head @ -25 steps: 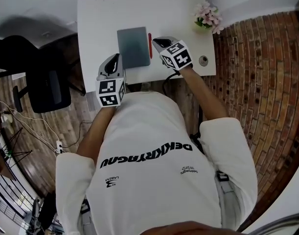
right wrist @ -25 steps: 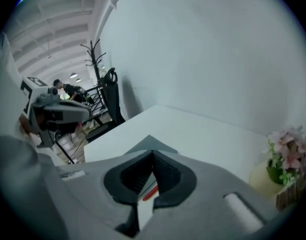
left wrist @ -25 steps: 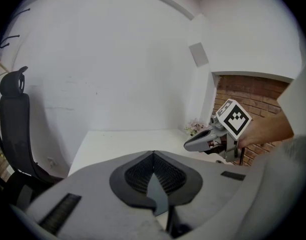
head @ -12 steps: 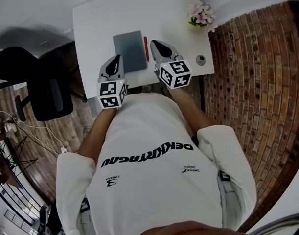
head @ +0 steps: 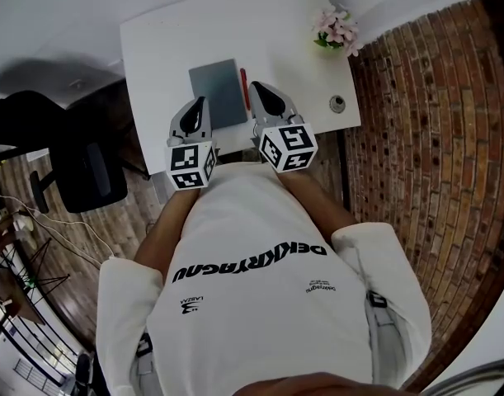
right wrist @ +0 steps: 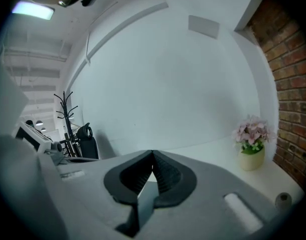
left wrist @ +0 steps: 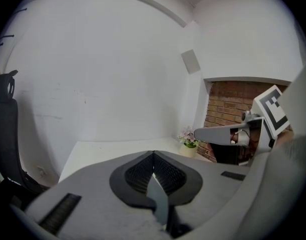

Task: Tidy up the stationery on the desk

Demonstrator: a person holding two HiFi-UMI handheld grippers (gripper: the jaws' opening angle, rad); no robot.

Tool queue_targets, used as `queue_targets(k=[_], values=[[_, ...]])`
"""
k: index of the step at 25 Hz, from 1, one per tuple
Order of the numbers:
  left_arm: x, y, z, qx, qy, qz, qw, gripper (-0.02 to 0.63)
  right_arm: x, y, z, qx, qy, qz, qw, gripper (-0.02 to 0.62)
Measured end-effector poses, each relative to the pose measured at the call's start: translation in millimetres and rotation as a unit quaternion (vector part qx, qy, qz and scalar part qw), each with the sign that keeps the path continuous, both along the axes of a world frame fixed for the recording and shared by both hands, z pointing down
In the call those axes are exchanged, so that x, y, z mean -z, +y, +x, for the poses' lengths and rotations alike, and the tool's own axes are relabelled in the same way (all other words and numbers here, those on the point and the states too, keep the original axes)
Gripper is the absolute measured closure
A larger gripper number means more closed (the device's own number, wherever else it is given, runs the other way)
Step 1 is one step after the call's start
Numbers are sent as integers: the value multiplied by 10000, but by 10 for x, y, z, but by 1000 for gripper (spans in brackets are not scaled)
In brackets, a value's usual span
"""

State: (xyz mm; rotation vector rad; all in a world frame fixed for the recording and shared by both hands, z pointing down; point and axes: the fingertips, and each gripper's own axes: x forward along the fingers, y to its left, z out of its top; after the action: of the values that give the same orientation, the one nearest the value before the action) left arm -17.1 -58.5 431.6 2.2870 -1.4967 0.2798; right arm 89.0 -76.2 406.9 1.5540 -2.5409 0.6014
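Closed and empty, the left tongs (head: 200, 102) and right tongs (head: 258, 88) are hovering over the desk (head: 161, 48). The pen (head: 244, 87) is lying at 3 o'clock of the pad (head: 218, 93), so tidying is looking nearly complete.

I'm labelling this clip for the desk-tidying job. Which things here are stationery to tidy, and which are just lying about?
Job: grey notebook; red pen lying beside it; the white desk they rest on.
Just lying about: potted pink flowers; small round grey object near the desk's right edge; black office chair.
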Motion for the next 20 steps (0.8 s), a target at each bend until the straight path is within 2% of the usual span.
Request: queue_targets(k=[11,20], values=[[14,7,31,-62,-132,169,9998,607,-43,93,-102,200,143,90,9997,594],[-7,25,-17,-8,-153,163,9998,607,-116,94,-109,170,149,-19,9997,594]])
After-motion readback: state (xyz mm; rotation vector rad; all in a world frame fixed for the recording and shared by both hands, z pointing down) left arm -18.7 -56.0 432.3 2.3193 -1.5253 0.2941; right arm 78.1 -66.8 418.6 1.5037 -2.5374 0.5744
